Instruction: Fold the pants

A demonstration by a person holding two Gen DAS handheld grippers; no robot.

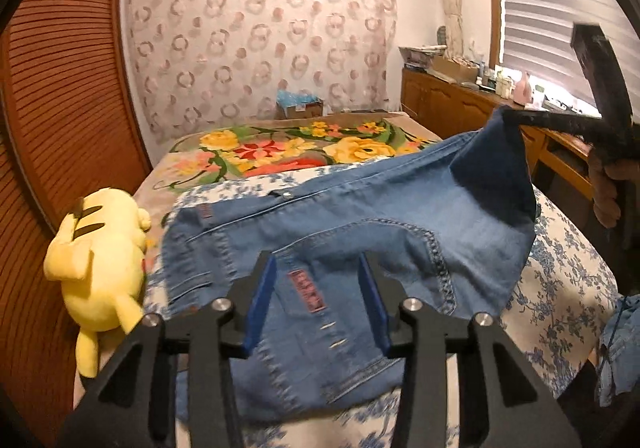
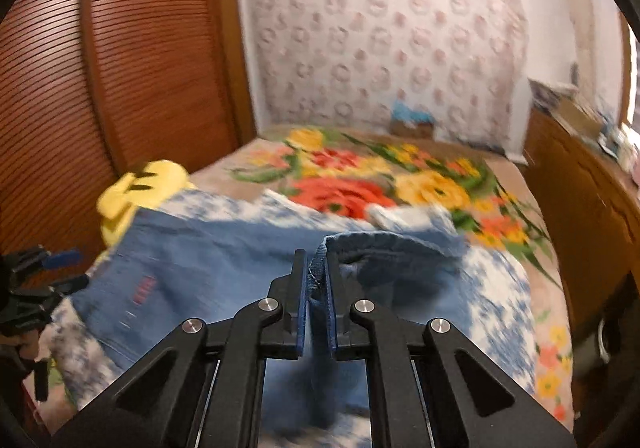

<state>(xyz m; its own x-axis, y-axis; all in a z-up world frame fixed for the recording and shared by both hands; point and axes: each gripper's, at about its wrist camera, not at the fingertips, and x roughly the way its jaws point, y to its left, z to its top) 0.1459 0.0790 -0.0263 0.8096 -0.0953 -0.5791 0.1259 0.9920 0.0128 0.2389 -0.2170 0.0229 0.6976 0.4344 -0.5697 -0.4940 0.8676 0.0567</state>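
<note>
Right wrist view, centre of the frame: the right gripper has its fingers clenched on a folded edge of the pants, a strip of denim pinched between the blue pads. In the left wrist view the same gripper shows at the upper right, drawing a corner of the cloth up into a peak. The left gripper sits at the bottom centre with its fingers parted; denim lies between and beneath them, and I see no pad pressing on it, so it looks released.

To do this fold well, I'd judge the lifted edge should travel across in one smooth arc and come down square on the lower layer, while the left gripper takes or pins the near side so the pants don't drag along the bed.

The pants are light blue denim with a paler worn patch, a red label, decorative chain stitching and a snap at the waistband, lying mostly flat on the blue-flowered cover, a yellow plush toy just beside them at the left
</note>
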